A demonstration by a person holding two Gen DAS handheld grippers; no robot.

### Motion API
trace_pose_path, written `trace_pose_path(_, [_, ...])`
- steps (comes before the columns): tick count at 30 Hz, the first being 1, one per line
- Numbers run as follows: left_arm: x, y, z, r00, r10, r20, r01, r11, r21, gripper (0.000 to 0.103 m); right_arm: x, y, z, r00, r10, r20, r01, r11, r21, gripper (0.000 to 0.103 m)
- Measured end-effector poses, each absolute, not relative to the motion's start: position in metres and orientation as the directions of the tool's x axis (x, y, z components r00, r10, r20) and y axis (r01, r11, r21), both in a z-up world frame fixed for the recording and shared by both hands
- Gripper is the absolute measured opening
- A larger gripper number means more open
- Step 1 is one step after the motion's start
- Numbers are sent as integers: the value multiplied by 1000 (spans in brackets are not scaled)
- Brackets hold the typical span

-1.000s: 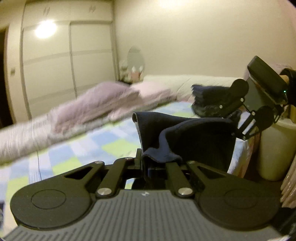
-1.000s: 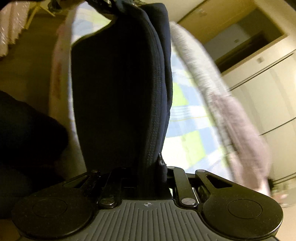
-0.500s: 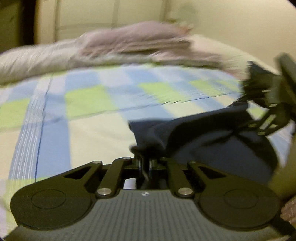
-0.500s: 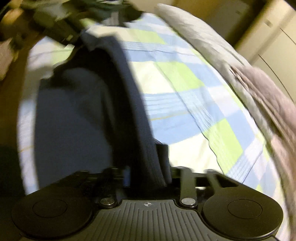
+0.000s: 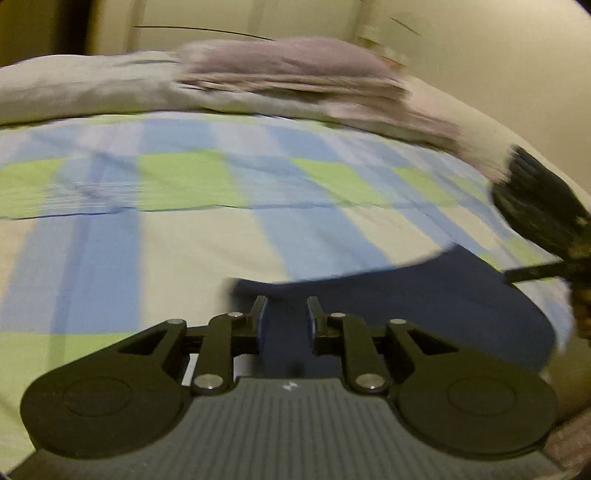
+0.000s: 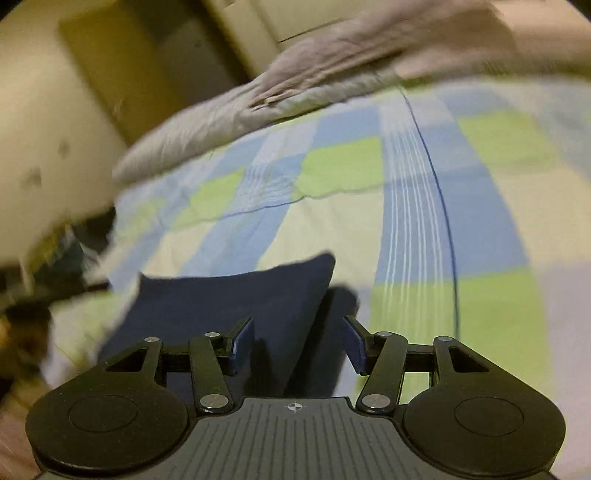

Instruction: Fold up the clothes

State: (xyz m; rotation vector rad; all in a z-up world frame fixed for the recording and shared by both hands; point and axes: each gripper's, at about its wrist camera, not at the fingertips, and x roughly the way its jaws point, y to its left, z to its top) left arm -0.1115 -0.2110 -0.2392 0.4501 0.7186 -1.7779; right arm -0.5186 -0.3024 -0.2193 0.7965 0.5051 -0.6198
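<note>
Released a moment after hanging pinched between both tools, the navy garment (image 5: 424, 295) now lies flat on the checked bed sheet (image 5: 184, 229) near the bed's edge, with the left gripper (image 5: 284, 317) and right gripper (image 6: 299, 343) just over its near corners, fingers parted and holding nothing. Laid out this way, the cloth appears spread on the bed so it can be creased, or set down after a fold. Behind it a grey quilt (image 5: 288, 74) is heaped along the bed's far side, before pale wardrobe doors (image 6: 266, 22).
</note>
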Motion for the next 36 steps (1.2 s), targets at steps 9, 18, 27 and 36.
trace_pose_path(9, [-225, -267, -245, -517, -559, -649, 840, -478, -257, 22, -581, -281, -239, 800, -277, -533, 597, 459, 658, 55])
trace_pose_path(18, [-302, -310, -270, -518, -433, -737, 788, -576, -215, 22, -619, -275, -271, 925, -107, -365, 379, 329, 865, 55])
trace_pose_path(27, [-323, -301, -267, -479, -458, -748, 788, -600, -138, 20, -629, -261, -285, 927, -8, -375, 352, 361, 863, 44])
trace_pose_path(36, [-344, -304, -263, -458, -467, -757, 761, -646, -62, 18, -644, -279, -291, 944, -122, -308, 331, 302, 894, 38])
